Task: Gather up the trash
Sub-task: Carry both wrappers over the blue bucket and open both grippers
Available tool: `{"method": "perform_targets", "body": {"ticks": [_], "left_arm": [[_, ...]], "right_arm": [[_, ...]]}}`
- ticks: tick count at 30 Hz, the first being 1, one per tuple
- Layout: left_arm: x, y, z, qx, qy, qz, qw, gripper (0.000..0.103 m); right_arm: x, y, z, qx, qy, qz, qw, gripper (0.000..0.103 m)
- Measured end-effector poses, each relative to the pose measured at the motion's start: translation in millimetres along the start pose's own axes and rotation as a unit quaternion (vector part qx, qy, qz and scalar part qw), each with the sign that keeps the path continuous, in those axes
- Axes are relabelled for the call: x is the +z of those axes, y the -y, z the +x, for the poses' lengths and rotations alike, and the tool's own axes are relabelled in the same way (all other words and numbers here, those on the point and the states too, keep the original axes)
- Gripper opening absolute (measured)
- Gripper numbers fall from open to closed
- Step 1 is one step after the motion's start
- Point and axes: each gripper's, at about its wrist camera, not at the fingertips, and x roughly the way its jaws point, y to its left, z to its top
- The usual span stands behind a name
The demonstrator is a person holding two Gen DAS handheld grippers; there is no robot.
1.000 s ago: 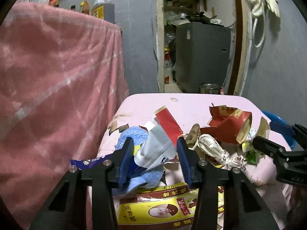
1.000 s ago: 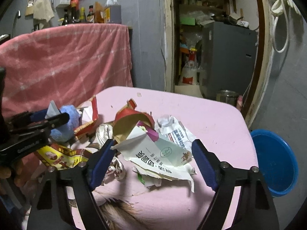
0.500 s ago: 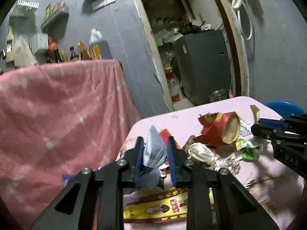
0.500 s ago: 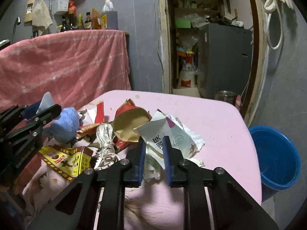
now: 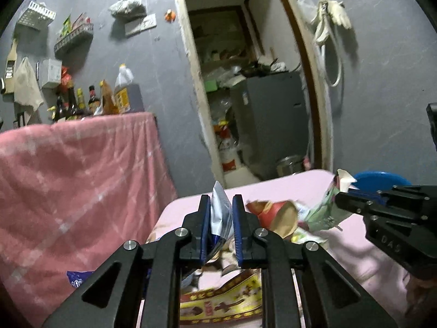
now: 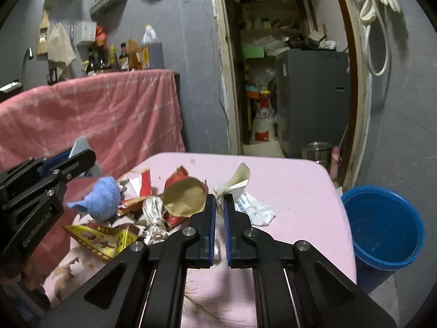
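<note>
My left gripper (image 5: 221,205) is shut on a silver-grey foil wrapper (image 5: 218,210) and holds it above the pink table (image 5: 286,188); it also shows in the right wrist view (image 6: 79,155). My right gripper (image 6: 218,199) is shut on a crumpled white paper wrapper (image 6: 235,183) lifted off the table; it shows in the left wrist view (image 5: 325,210). Trash lies on the table: a red paper cup (image 6: 183,196), a blue cloth (image 6: 105,199), a foil twist (image 6: 153,216), a yellow package (image 6: 103,237).
A blue bucket (image 6: 382,227) stands on the floor right of the table. A pink-draped counter (image 6: 90,117) with bottles stands at the left. A doorway with a grey cabinet (image 6: 311,98) lies behind. A white printed wrapper (image 6: 254,207) lies mid-table.
Both grippers closed on their wrappers and lifted them off the table. The left view tilted upward.
</note>
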Motion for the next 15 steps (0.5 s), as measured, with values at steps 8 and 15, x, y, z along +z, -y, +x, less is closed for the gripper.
{"method": "perform_targets", "body": {"ticks": [8,15], "left_arm": [[21,24,-1,-0.043,0.025,-0.001,0.9988,0.013],[62,84,11,-0.112,0.073,0.014,0.9909,0.013]], "right_arm": [[8,16,-25,-0.023,0.037,0.011,0.999,0.004],[27,65,-58,-0.081,0.081,0.017,0.993,0.004]]}}
